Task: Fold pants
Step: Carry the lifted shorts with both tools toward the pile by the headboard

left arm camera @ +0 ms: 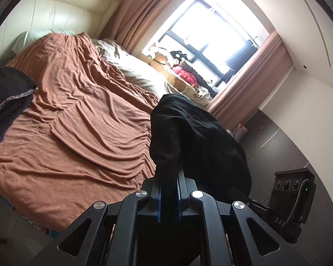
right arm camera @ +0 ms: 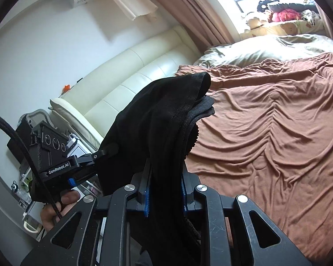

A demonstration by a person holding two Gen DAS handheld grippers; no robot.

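Black pants [left arm camera: 195,137] hang bunched in the air over the foot of the bed. My left gripper [left arm camera: 168,177] is shut on one part of the cloth, which drapes over and hides its fingertips. In the right wrist view, my right gripper [right arm camera: 166,173] is shut on another fold of the same pants [right arm camera: 164,110], including a ribbed waistband edge. The two grippers are close side by side. The left gripper's camera housing [right arm camera: 48,146] and the hand [right arm camera: 55,210] that holds it show at the left of the right wrist view. The right gripper's housing [left arm camera: 293,190] shows in the left wrist view.
A wrinkled brown blanket [left arm camera: 77,122] covers the bed. A pile of dark clothes [left arm camera: 6,102] lies at its left edge. A pale duvet [left arm camera: 133,66] and soft toys [left arm camera: 184,71] sit by the window, and a cream headboard [right arm camera: 133,79] lines the wall.
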